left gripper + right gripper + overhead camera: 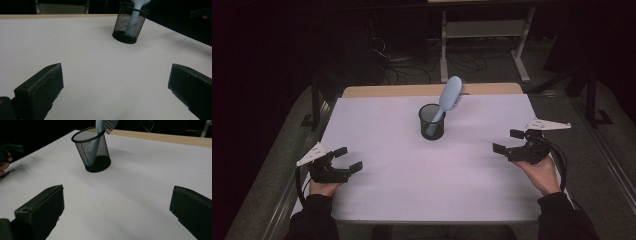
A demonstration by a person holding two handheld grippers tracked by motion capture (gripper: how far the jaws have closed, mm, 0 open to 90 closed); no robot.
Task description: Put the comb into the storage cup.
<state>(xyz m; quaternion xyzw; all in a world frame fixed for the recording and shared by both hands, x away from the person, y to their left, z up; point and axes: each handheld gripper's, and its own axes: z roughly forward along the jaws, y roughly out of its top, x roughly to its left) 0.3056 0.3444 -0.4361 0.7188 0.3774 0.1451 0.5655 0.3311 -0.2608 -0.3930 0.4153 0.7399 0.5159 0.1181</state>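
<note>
Hairbrush, pale blue, handle-down in mesh cup

White table, grey floor, dark room beyond.

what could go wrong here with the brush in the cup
1. The brush stands handle-down in the mesh cup and leans right with its heavy head well above the rim, so a sideways pull might tip the cup.
2. Both the left gripper and the right gripper are open and apart from the cup, so nothing steadies it.
</note>
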